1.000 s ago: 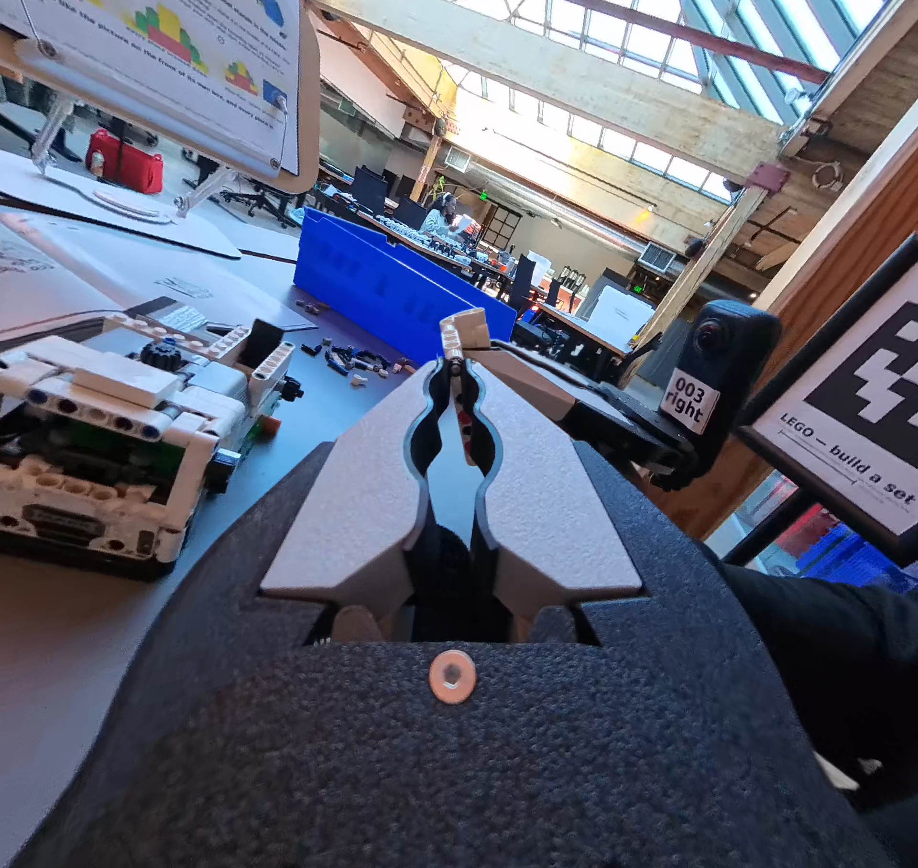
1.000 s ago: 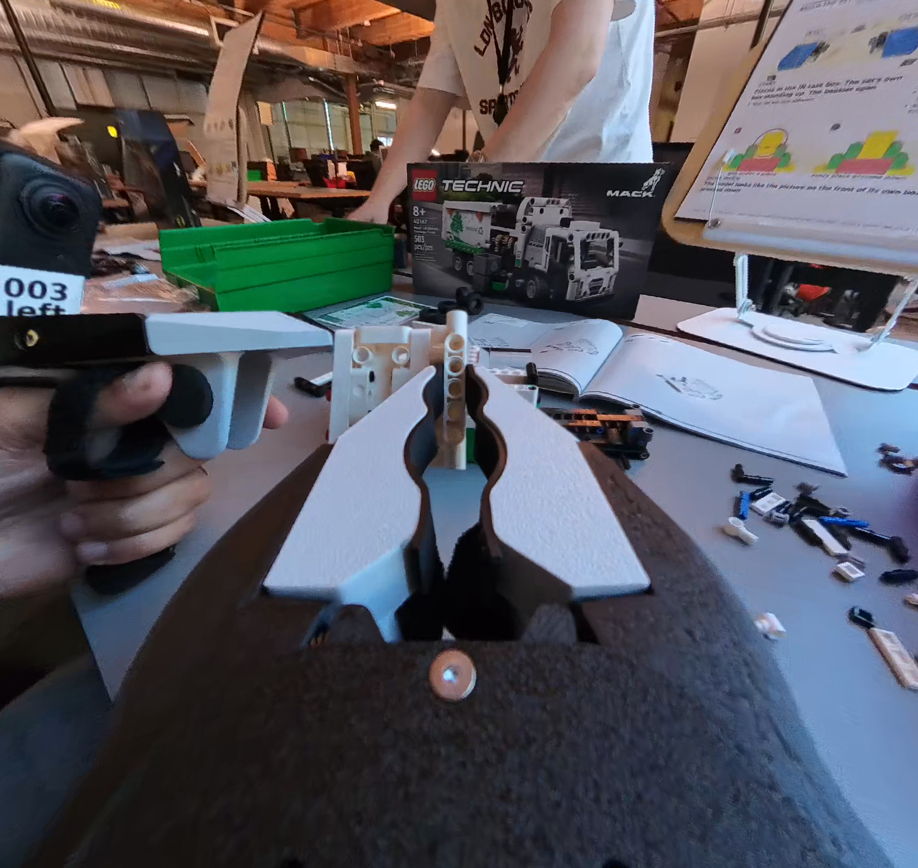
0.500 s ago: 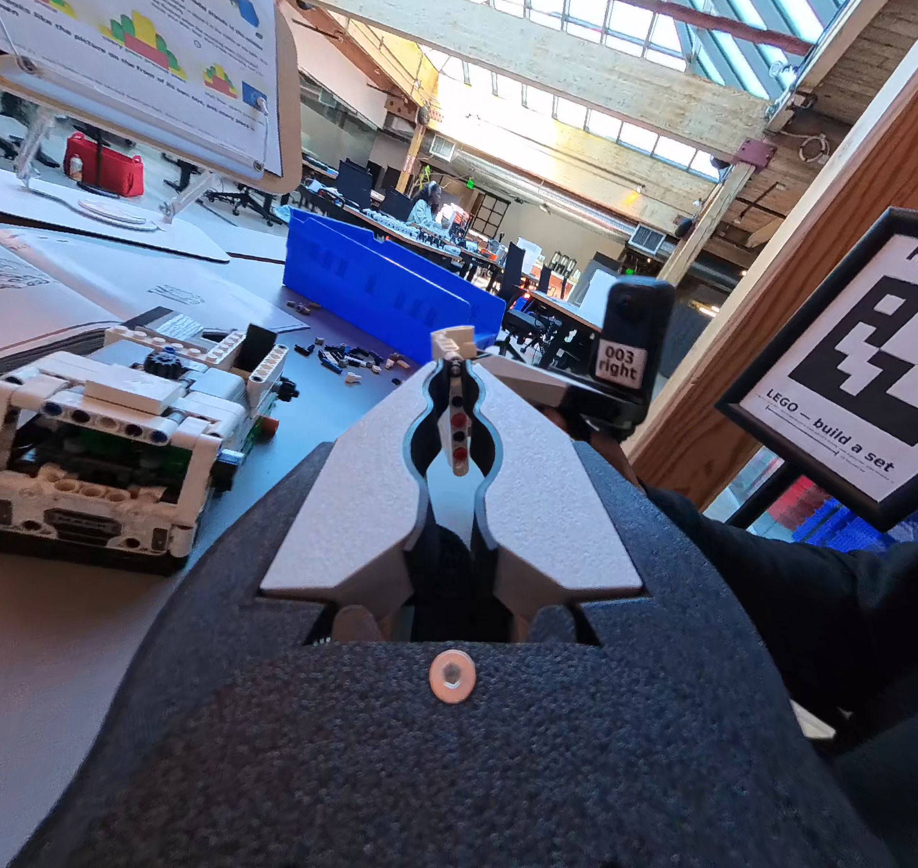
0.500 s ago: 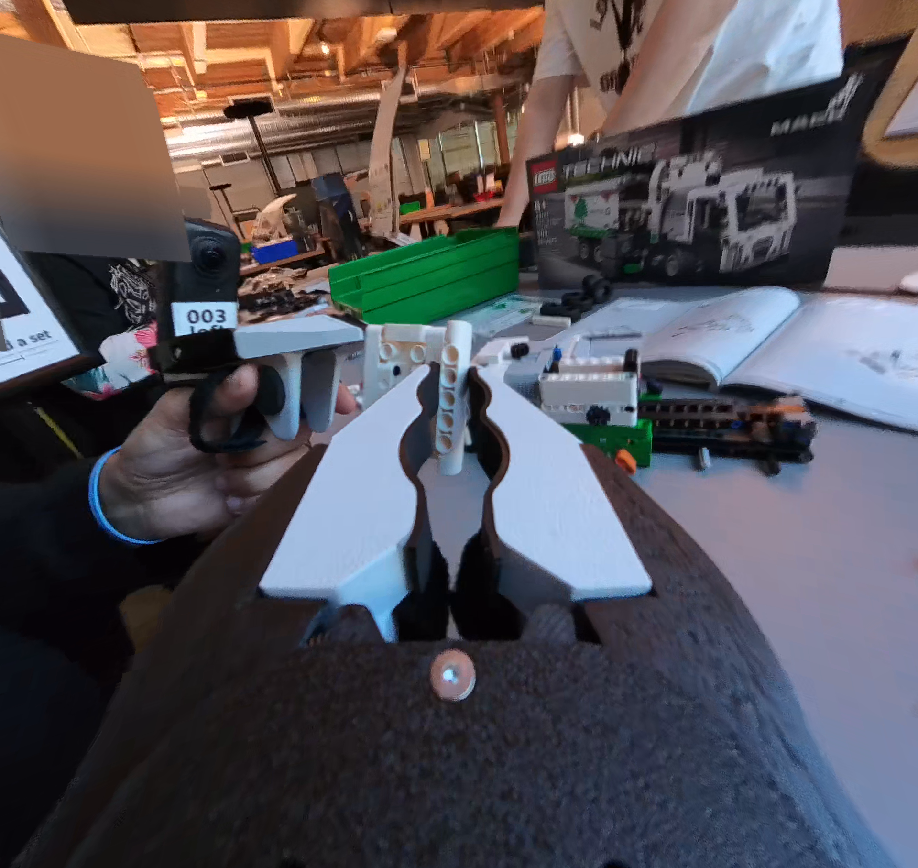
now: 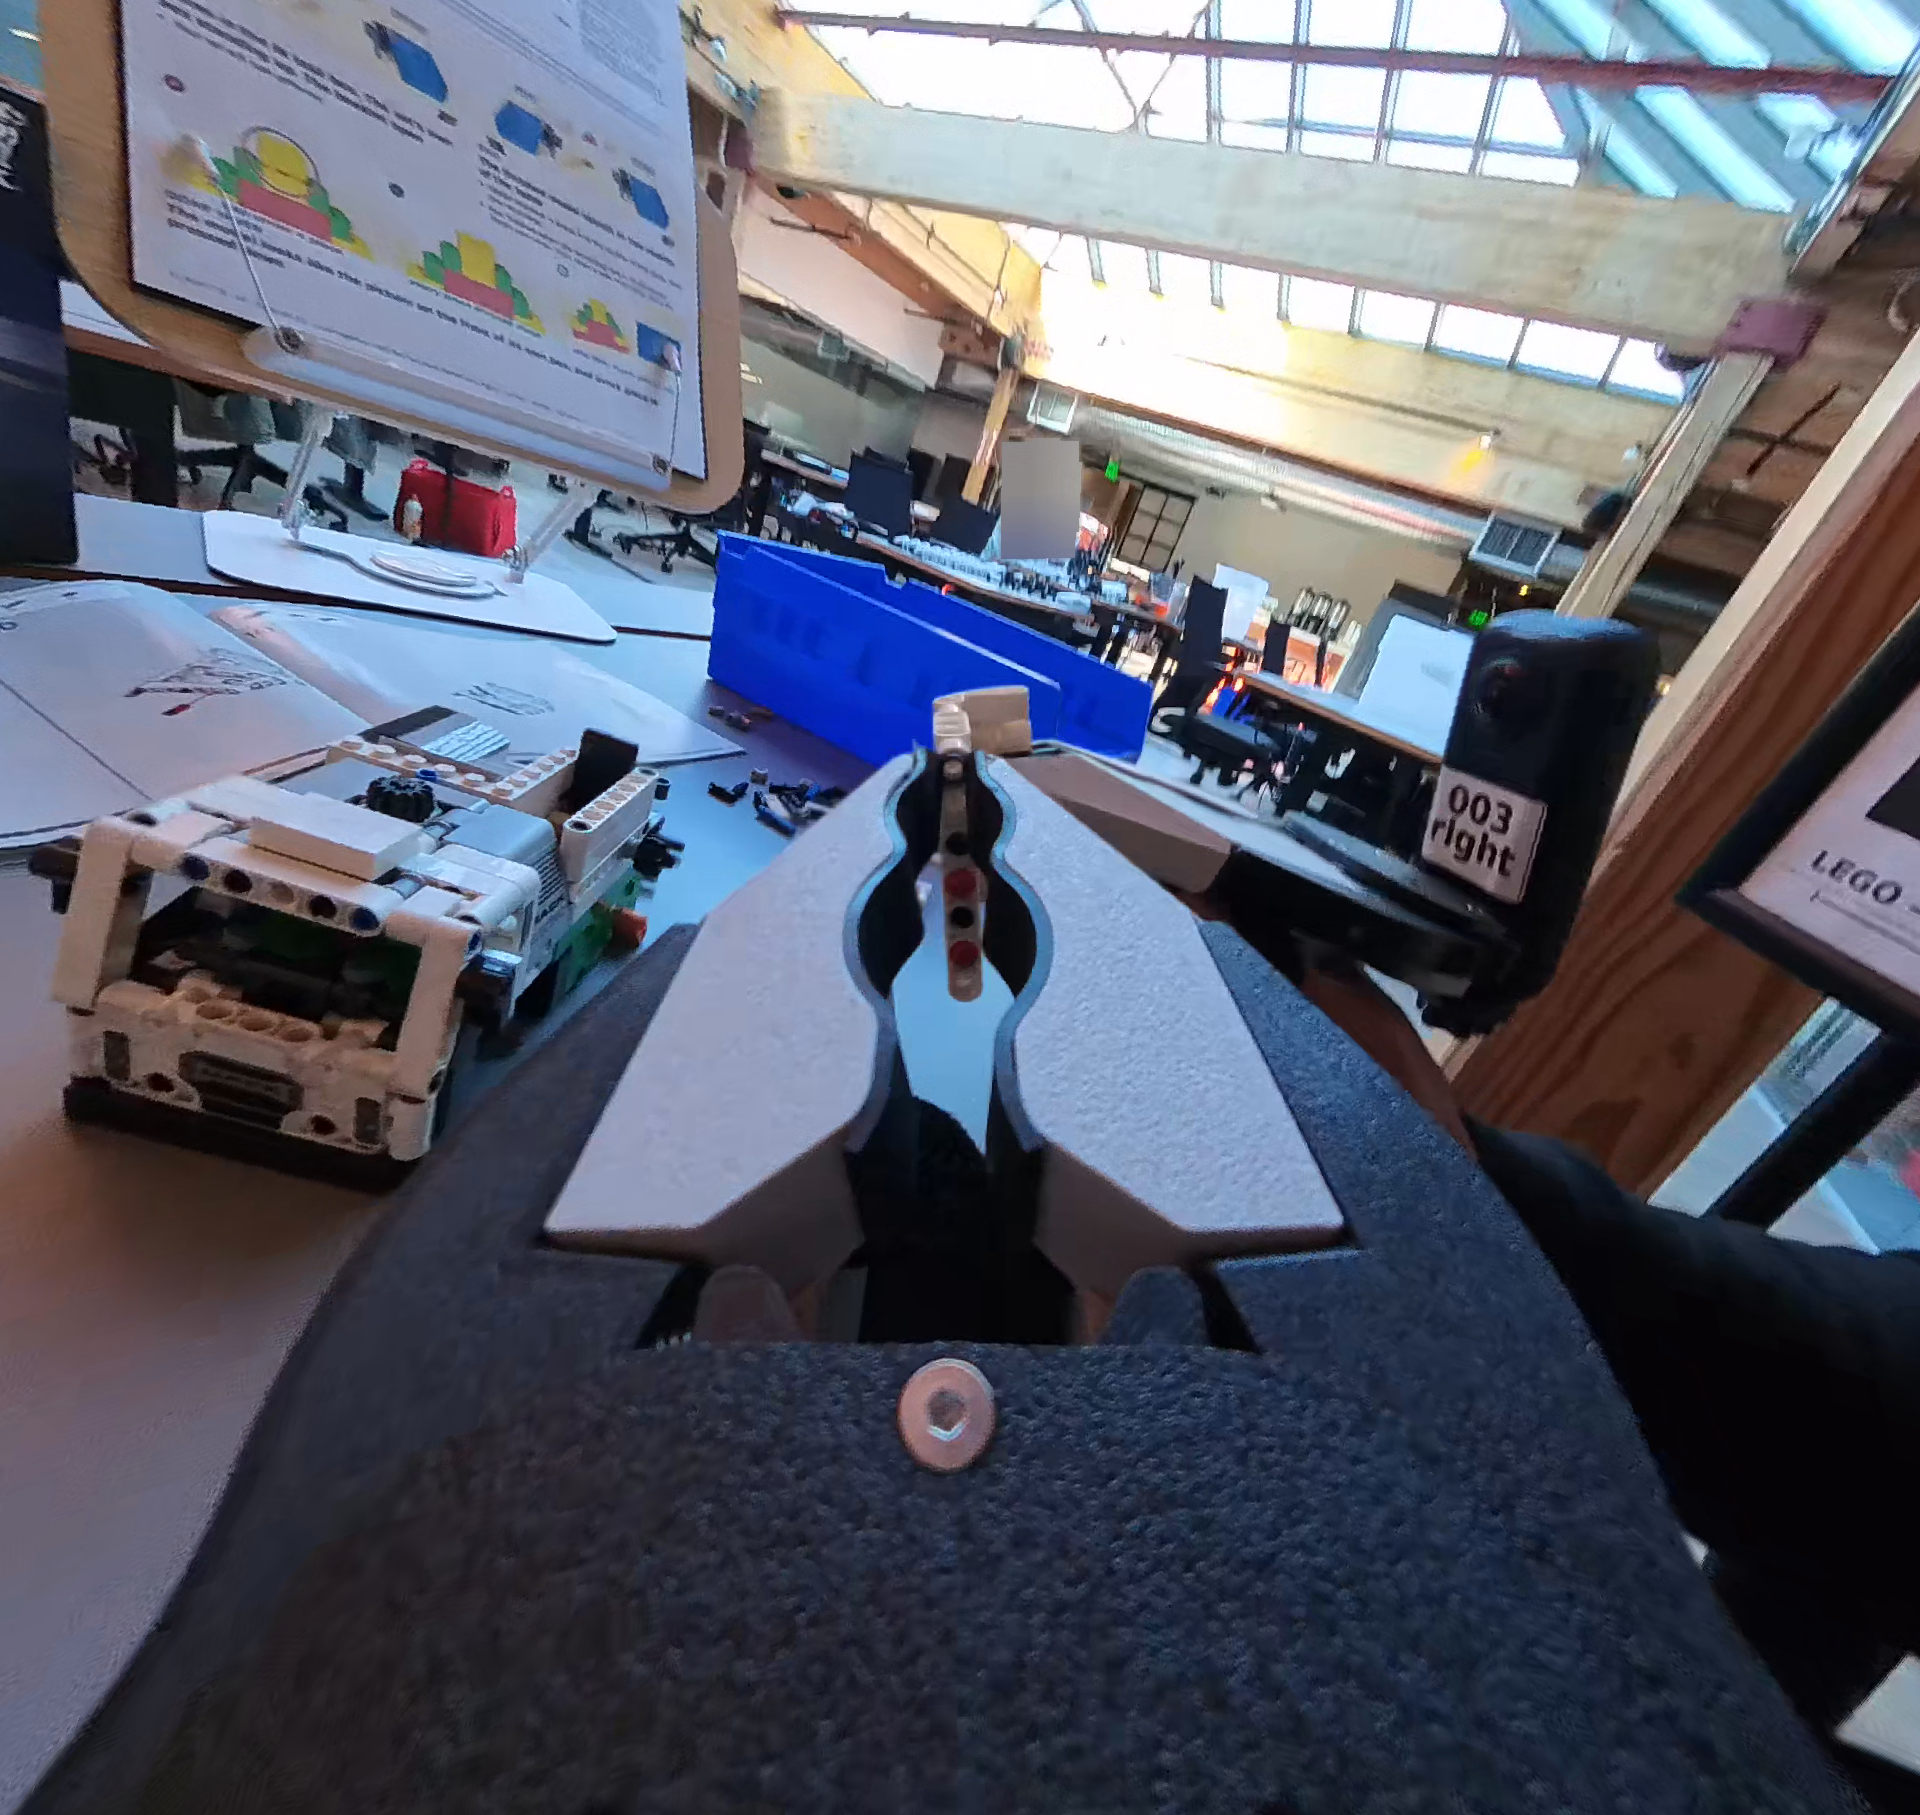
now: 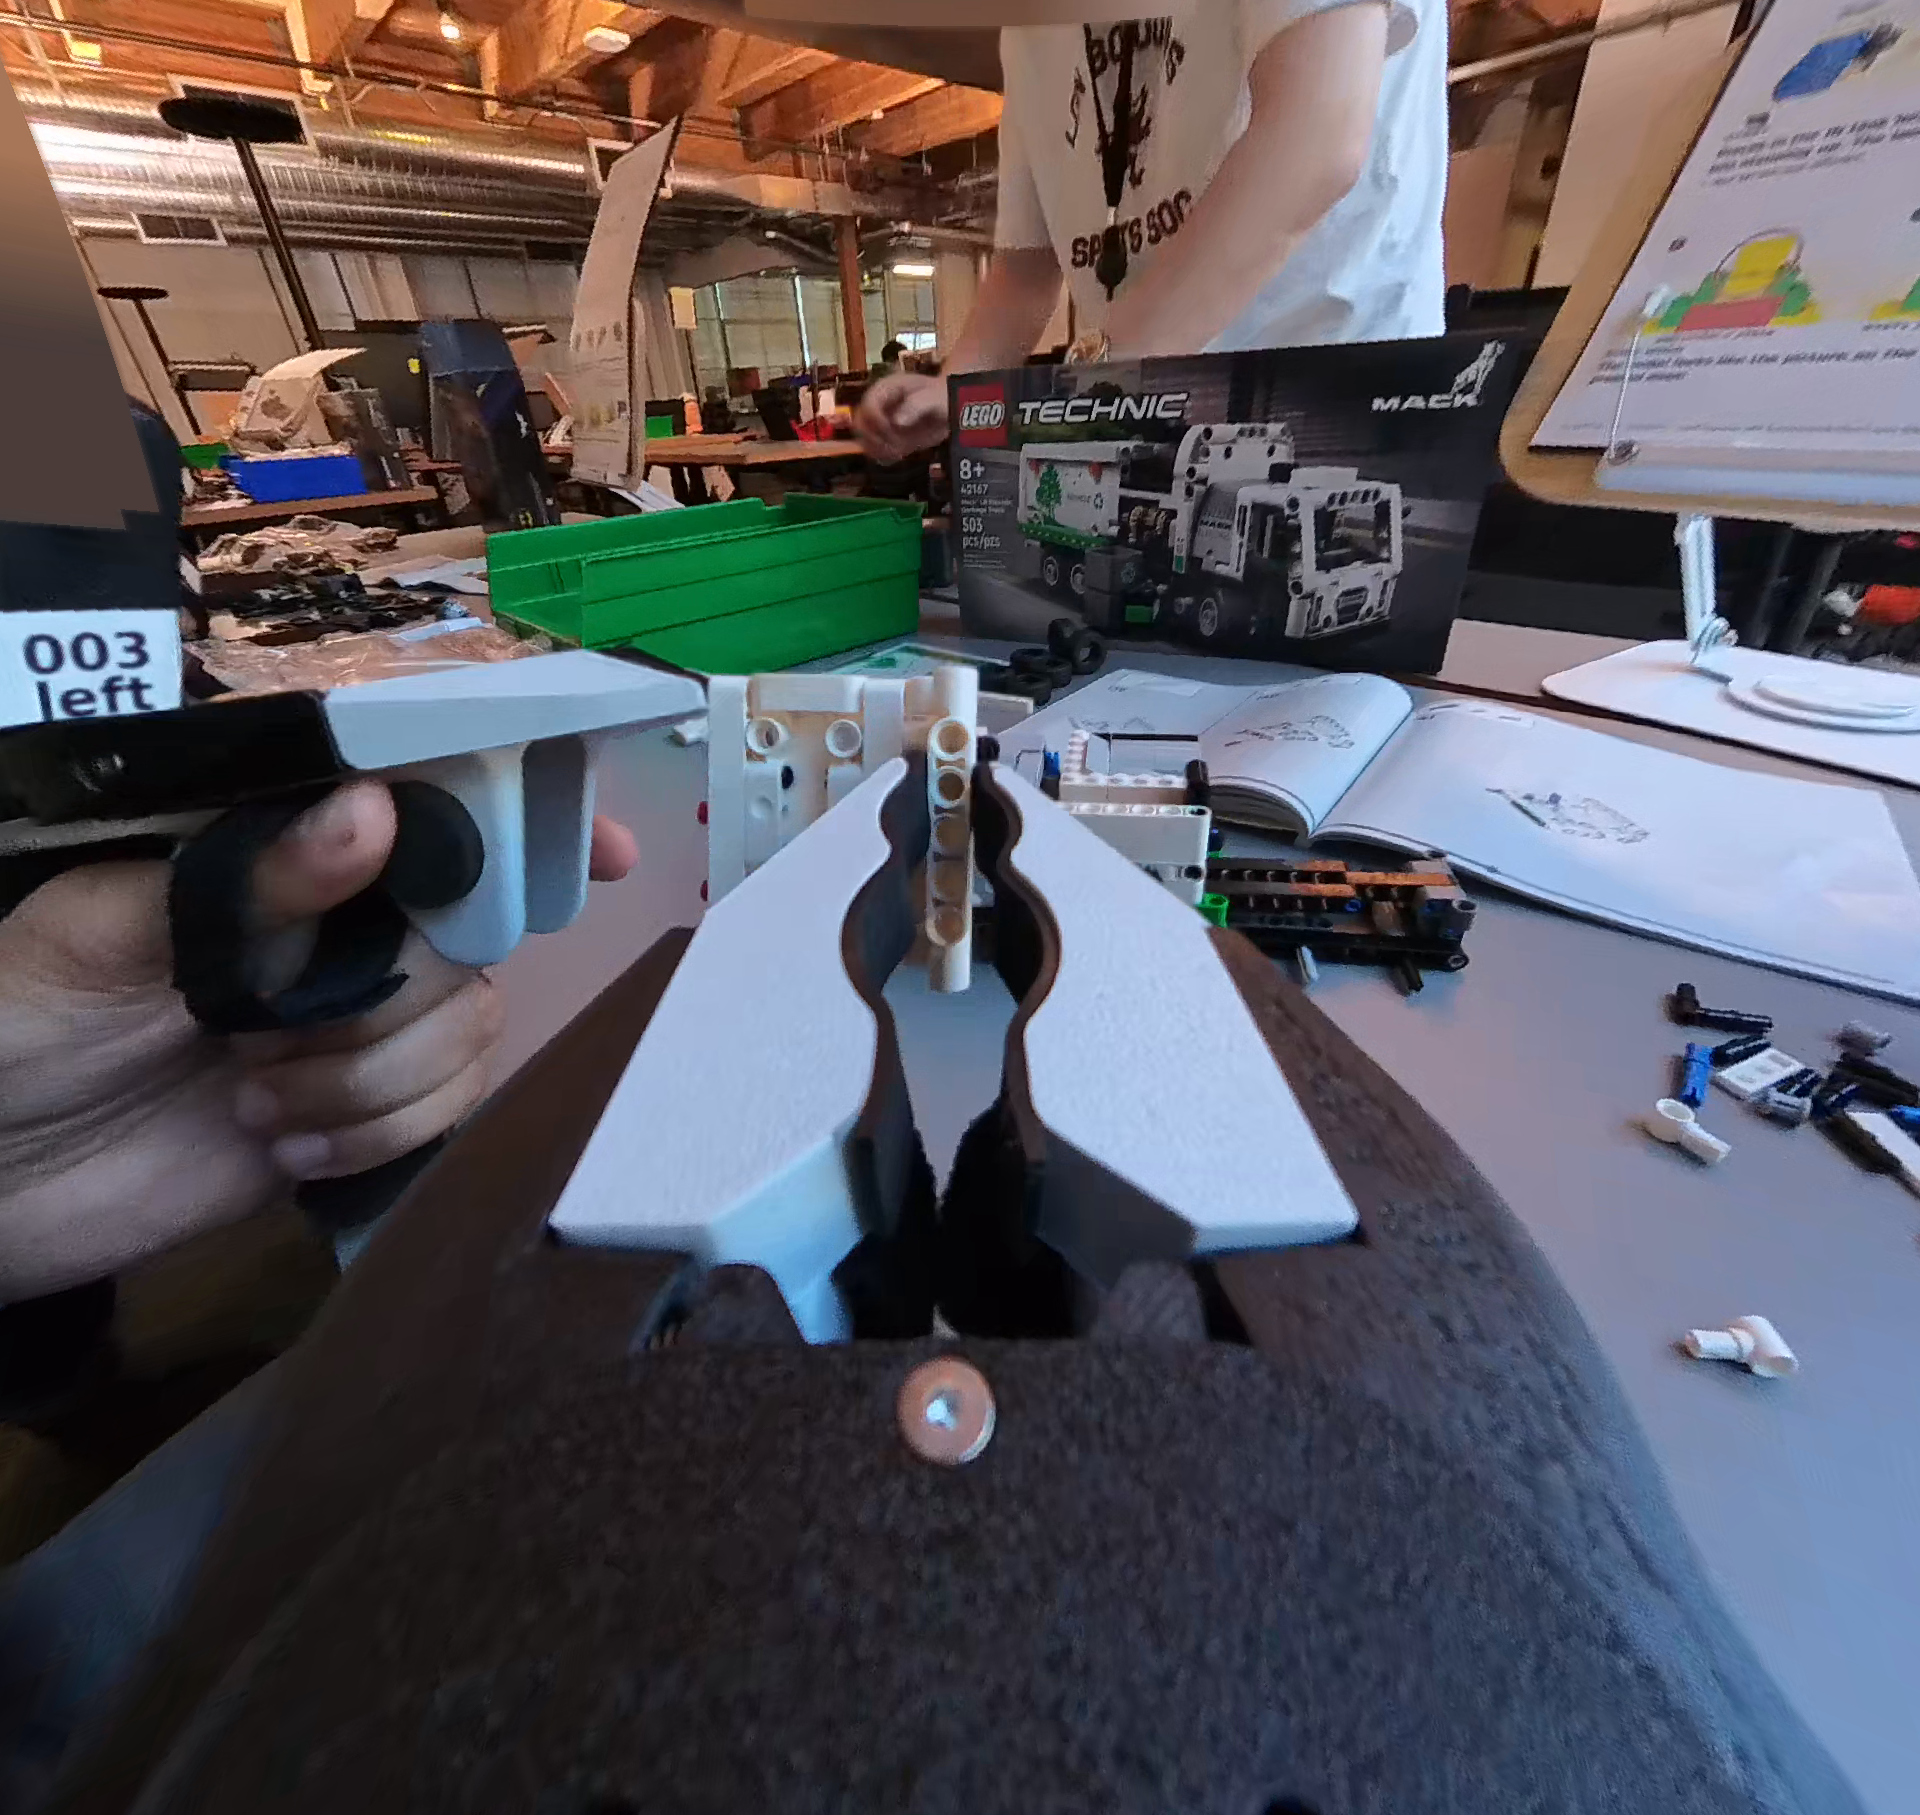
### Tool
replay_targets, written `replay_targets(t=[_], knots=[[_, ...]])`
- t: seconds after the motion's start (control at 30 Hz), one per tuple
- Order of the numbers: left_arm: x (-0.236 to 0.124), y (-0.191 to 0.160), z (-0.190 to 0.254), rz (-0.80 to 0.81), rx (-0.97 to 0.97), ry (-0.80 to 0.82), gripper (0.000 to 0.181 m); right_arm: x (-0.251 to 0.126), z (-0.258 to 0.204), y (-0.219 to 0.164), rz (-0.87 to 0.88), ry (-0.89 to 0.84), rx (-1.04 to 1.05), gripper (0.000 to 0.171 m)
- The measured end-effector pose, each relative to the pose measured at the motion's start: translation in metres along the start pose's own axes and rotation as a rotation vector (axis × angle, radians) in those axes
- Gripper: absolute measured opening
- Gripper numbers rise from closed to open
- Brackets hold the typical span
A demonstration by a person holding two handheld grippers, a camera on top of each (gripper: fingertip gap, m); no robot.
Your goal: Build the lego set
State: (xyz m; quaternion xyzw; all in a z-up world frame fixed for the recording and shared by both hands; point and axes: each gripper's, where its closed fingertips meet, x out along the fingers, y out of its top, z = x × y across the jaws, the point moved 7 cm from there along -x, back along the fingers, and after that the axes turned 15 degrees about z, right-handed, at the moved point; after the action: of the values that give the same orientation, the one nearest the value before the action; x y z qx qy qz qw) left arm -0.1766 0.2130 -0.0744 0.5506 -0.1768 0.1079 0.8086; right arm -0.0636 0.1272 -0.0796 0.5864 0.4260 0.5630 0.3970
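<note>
The right claw (image 6: 951, 830) is clamped on a white holed beam (image 6: 948, 830) standing upright between its tips, part of a small white sub-assembly (image 6: 800, 757) held above the counter (image 6: 1558, 1298). The left claw (image 5: 961, 830) pinches the same piece from the opposite side, gripping a grey beam (image 5: 961, 892) with red and black pins, also upright. Both claws meet nose to nose in mid-air, level and slightly raised, while the half-built white truck (image 5: 312, 944) sits on the counter to the left claw's left, nearer that claw.

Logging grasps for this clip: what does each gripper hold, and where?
Both grip one white subassembly: right gripper on its holed beam, left gripper on the pinned edge.
</note>
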Motion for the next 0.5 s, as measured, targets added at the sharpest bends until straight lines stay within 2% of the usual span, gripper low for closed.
replay_targets(t=[0.13,0.3,0.33,0.43,0.5], knots=[[0.000,-0.002,0.001,0.022,-0.074,0.004,0.003,-0.001,-0.001,0.002,0.018,-0.008,-0.031,0.007],[-0.001,-0.002,0.001,-0.079,0.003,-0.067,0.003,0.000,0.006,0.009,-0.096,0.011,-0.137,0.007],[-0.002,0.000,0.001,-0.090,0.038,-0.101,0.003,0.001,0.012,0.014,-0.168,0.018,-0.178,0.007],[-0.008,0.007,0.007,-0.115,0.290,-0.217,0.003,-0.007,0.027,0.000,-0.685,0.117,-0.157,0.007],[-0.011,0.008,0.013,-0.113,0.469,-0.302,0.003,-0.019,0.029,-0.007,-0.881,0.157,-0.153,0.007]])
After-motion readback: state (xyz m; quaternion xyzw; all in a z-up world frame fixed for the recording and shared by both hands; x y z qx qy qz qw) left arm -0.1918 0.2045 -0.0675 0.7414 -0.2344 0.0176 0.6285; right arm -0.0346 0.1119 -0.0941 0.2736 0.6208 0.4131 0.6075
